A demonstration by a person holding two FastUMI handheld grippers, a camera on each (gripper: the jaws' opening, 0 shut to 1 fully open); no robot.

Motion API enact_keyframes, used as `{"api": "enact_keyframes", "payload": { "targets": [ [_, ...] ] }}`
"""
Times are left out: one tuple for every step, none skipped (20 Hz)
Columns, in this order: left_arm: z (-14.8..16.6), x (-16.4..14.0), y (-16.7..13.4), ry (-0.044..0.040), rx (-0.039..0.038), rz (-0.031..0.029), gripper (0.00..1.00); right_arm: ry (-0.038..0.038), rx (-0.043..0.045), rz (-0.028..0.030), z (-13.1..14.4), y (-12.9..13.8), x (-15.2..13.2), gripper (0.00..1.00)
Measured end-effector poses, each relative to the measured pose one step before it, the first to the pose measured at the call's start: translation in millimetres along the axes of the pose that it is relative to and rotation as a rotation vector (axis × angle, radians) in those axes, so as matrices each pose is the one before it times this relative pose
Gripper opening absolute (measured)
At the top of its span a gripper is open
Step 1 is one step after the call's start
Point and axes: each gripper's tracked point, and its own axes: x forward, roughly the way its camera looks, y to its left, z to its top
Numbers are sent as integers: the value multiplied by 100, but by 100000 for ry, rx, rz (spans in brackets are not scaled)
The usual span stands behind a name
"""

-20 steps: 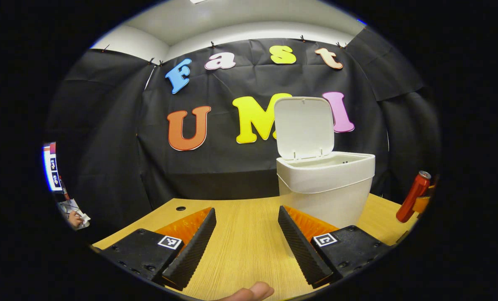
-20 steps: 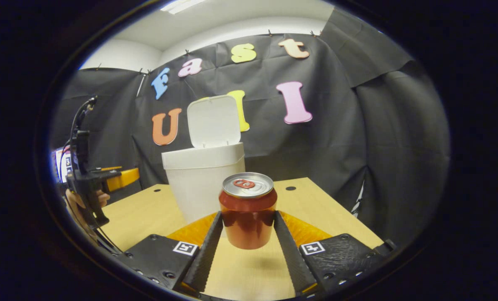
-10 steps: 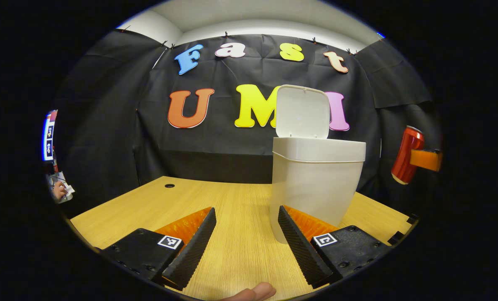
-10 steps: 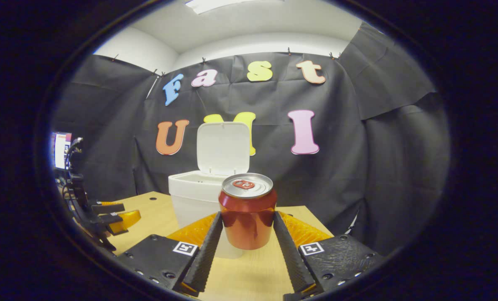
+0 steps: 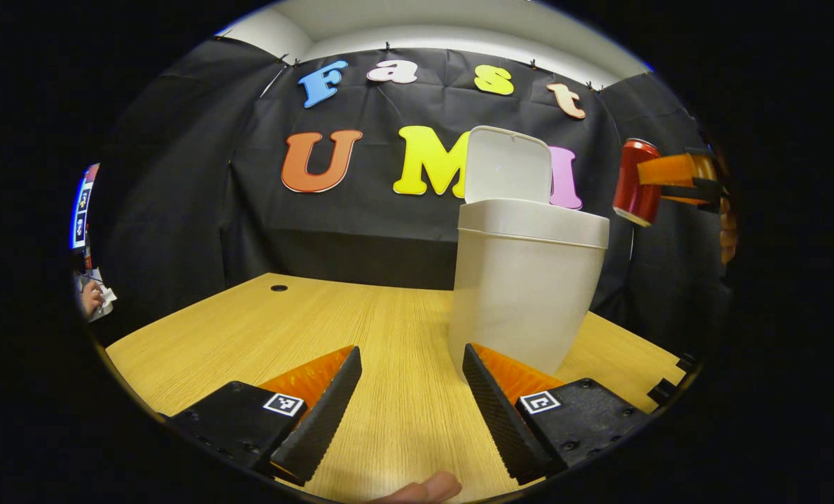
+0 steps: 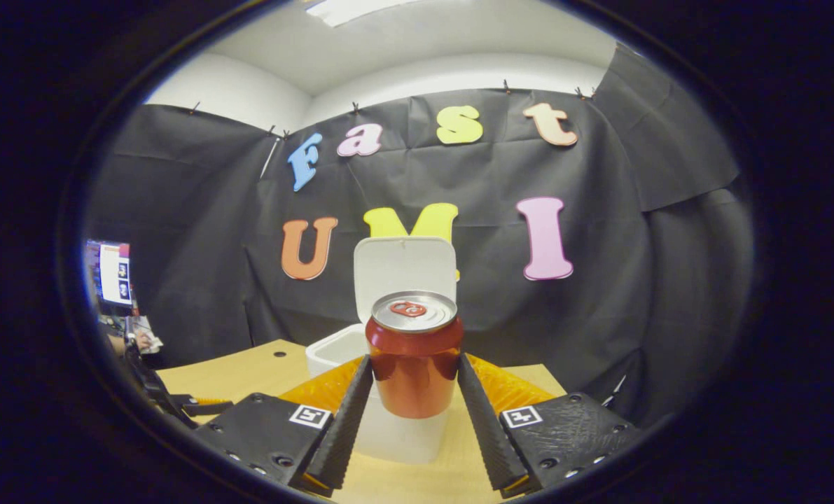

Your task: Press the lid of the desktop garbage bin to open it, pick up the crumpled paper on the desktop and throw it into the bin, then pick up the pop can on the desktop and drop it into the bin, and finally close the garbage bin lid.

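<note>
In the right gripper view, the right gripper (image 6: 411, 392) was at the bottom centre of the frame and its fingers were clamped on the can (image 6: 414, 353), one finger on each side of the body. The can stood upright, with the pull tab on top, so the grip looked steady for carrying. The bin (image 6: 381, 392) was directly behind and below the can, and its lid (image 6: 404, 264) stood up open against the back wall. I judge the can was held high so that it could pass over the rim and drop inside.

In the left gripper view, the can (image 5: 635, 182) appeared at the upper right of the frame, above the level of the bin's rim (image 5: 533, 220) and to the right of it, not yet over the opening. The left gripper (image 5: 409, 409) was at the bottom of the frame, low over the worktop (image 5: 318, 322), with its fingers apart and holding nothing. It stayed just beside the bin's foot, probably to wait for closing the lid. No paper ball lay on the worktop, so I suppose it was already inside the bin.
</note>
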Motion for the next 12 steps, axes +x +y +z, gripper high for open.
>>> {"api": "enact_keyframes", "payload": {
  "targets": [
    [-147, -108, 314, 424, 441, 632, 96, 952, 1114, 1229, 627, 503, 1058, 73],
    [-210, -156, 278, 657, 139, 471, 96, 935, 363, 1339, 658, 591, 1215, 73],
    [-239, -193, 187, 988, -594, 455, 96, 1488, -162, 542, 629, 435, 1275, 73],
    [67, -193, 325, 301, -646, 782, 96, 1485, -425, 527, 471, 379, 1278, 73],
    [112, -169, -37, 226, -622, -696, 96, 1596, -1075, -234, 600, 437, 1280, 75],
    [147, -353, -226, -456, -768, -1097, 96, 1525, -1819, -1480, 530, 53, 1150, 74],
    [256, -228, 56, -930, -481, -592, 96, 500, -2076, -806, 654, 239, 1029, 75],
    [139, -240, 229, -643, 125, 152, 96, 444, -1859, 289, 465, 588, 1050, 73],
    [227, -115, 340, -424, 304, 854, 96, 1197, -1572, -140, 202, 328, 988, 75],
    [333, -153, 274, -859, 402, 663, 96, 1545, -288, -223, -111, 46, 869, 75],
    [81, -40, 118, -33, -60, -106, 96, 1846, 400, 324, -144, 250, 802, 75],
    [-130, -30, 99, 565, -631, -294, 96, 1937, 1059, 407, -229, 342, 599, 73]
  ]
}}
